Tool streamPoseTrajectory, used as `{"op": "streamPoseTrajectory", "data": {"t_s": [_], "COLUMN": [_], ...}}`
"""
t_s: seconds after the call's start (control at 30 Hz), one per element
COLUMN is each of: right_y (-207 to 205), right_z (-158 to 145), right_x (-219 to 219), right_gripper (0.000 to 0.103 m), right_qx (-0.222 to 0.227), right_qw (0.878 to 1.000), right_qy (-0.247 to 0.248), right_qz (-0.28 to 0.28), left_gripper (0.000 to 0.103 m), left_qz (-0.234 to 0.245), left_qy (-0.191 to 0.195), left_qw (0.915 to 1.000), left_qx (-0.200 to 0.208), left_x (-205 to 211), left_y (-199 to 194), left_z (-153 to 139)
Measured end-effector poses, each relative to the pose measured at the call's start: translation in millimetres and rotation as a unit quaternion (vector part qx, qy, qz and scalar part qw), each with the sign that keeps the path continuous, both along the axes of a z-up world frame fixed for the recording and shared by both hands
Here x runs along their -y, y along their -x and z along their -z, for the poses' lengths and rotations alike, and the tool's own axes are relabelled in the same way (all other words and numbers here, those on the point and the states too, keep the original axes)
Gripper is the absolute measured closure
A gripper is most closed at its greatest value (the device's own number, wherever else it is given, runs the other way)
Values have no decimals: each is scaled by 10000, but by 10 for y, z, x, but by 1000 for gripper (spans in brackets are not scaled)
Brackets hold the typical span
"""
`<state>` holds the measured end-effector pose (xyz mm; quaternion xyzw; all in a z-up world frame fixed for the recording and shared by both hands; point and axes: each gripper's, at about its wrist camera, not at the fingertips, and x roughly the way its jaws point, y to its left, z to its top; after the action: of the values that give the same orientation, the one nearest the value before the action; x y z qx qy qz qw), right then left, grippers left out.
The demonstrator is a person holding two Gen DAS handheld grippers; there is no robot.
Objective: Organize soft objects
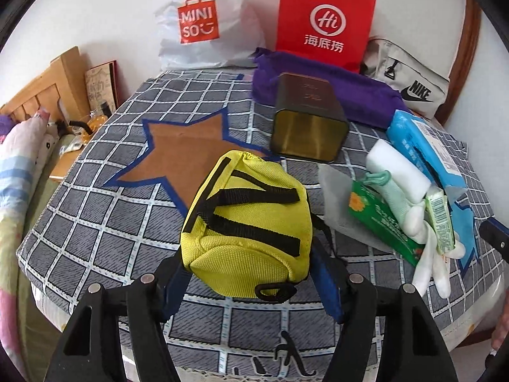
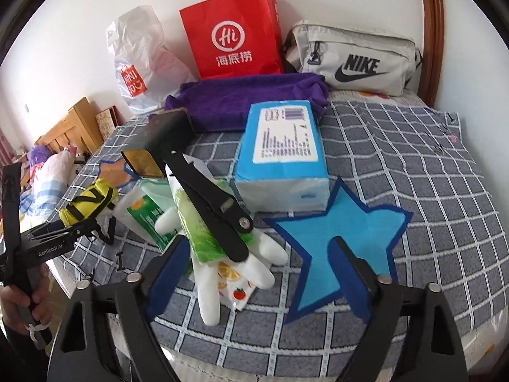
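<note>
Left gripper (image 1: 251, 273): closed on the yellow pouch (image 1: 246, 222), its blue pads pressing the pouch's near end from both sides; the pouch is held over the checked cloth.

Yellow pouch: coarse woven fabric, rounded and stuffed-looking, crossed by black webbing straps, with a small black loop at its near bottom corner. It sits near the middle of the left wrist view, just near of the brown star (image 1: 187, 156).

Right gripper (image 2: 254, 273): open, blue-padded fingers spread wide, one beside the white glove (image 2: 210, 289), the other over the blue star (image 2: 337, 238). It grips nothing.

Pile at right: the glove, soft and limp, lies under green packets (image 2: 197, 232) and a black clip-like tool (image 2: 210, 200); a white foam block (image 1: 397, 172) rests against them.

Tissue pack (image 2: 283, 149): blue plastic-wrapped block with a printed label, touching the far point of the blue star.

Tin (image 1: 308, 121): dark metal box on its side, gold inside, just far of the brown star.

Open room: the brown star patch is bare; the checked cloth (image 2: 429, 172) right of the blue star is bare too.

Edges: the cloth's near edge drops away just under both grippers; a bed lies lower at the left.

Far edge: purple towel (image 2: 254, 98), red paper bag (image 2: 232, 31), white plastic bag (image 1: 197, 22) and grey Nike bag (image 2: 353, 60) line the wall.
</note>
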<state>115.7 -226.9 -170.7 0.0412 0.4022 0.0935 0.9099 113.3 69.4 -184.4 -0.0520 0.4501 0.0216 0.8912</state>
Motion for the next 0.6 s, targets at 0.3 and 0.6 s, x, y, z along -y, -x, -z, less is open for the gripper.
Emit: {"op": "streamPoseTrajectory", "data": {"t_s": [0.3,0.6], "right_y": [-289,-514], "right_z": [64,252], "right_x": [-155,-309], "right_gripper": [44,68], "right_qx": [20,-233], "right_qw": [9980,9946], "right_qy": [-412,-710], "right_qz": [-476,-718], "left_gripper": [34,33], "left_qz": [-5,138], "left_qy": [388,549], "left_qw": [9991,9984], "left_qx": [-143,-74], "left_x": [-127,-158], "left_y": [-120,-163], "left_z": [203,283]}}
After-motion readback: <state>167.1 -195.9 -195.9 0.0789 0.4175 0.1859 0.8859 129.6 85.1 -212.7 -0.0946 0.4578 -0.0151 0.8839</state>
